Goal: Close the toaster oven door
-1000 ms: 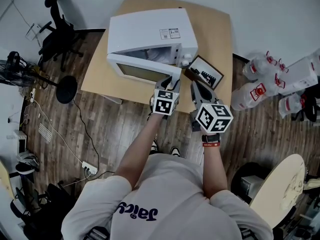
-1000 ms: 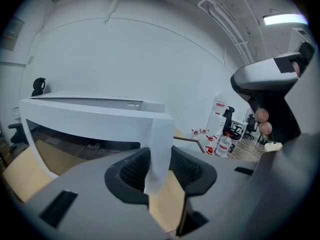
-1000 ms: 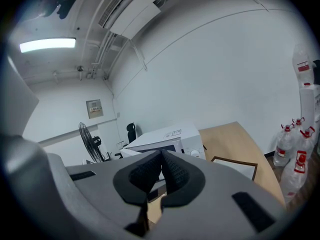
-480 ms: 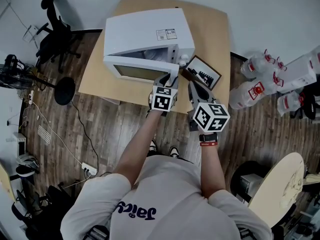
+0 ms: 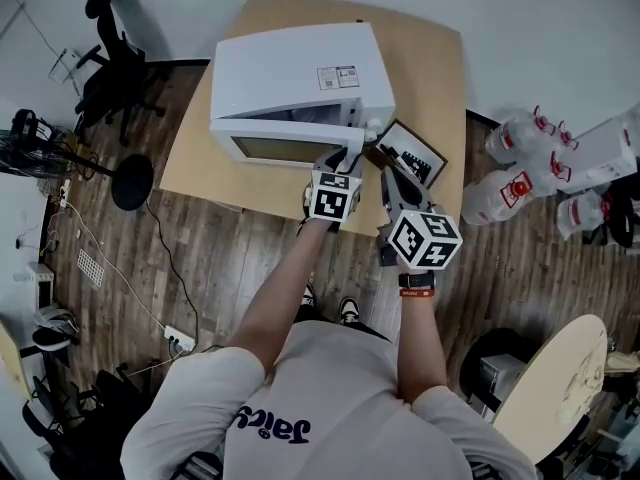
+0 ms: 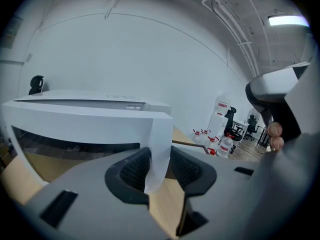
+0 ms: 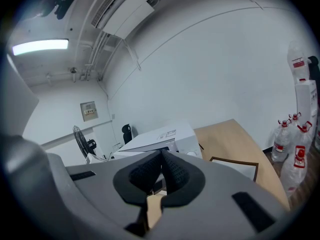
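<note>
White boxy oven (image 5: 290, 73), small unreadable label (image 5: 338, 76), on wooden worktop (image 5: 430, 78). Left hand-held gripper (image 6: 159, 168) clamps the door (image 5: 280, 146); right hand-held gripper (image 7: 161, 165) is closed, empty.

Smooth, satin-white casing clads the toaster oven (image 5: 300, 68) at 12 o'clock; the toaster oven door (image 5: 285, 148) carries a dark glass pane. The table (image 5: 430, 88) is pale matt wood, the floor (image 5: 230, 258) dark grained planks. The left gripper (image 6: 152, 161) is matt grey plastic with black ribbed pads (image 6: 132, 170).

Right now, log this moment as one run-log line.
left claw: shut on toaster oven door edge | door state: partly open | right claw: shut, empty
</note>
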The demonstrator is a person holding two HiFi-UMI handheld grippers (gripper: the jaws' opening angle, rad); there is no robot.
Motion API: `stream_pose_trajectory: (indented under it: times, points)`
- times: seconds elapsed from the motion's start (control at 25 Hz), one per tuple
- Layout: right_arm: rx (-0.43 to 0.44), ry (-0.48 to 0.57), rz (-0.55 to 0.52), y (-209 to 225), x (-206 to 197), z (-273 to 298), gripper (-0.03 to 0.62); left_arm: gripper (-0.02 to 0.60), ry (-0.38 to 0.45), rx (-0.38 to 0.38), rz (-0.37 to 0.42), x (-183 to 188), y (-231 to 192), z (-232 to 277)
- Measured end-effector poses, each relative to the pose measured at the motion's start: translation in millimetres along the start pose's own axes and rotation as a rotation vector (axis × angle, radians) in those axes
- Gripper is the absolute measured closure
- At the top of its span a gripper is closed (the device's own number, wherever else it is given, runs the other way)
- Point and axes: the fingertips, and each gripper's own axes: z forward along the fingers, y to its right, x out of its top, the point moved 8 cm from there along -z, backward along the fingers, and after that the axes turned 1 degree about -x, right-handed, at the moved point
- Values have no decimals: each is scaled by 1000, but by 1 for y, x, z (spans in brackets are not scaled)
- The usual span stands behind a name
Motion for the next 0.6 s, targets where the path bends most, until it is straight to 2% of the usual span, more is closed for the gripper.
stream_pose_trajectory:
  times: [0.6]
  points:
    - [-33, -1, 36, 12, 0, 15, 579, 462, -5, 11, -1, 19, -17, 28]
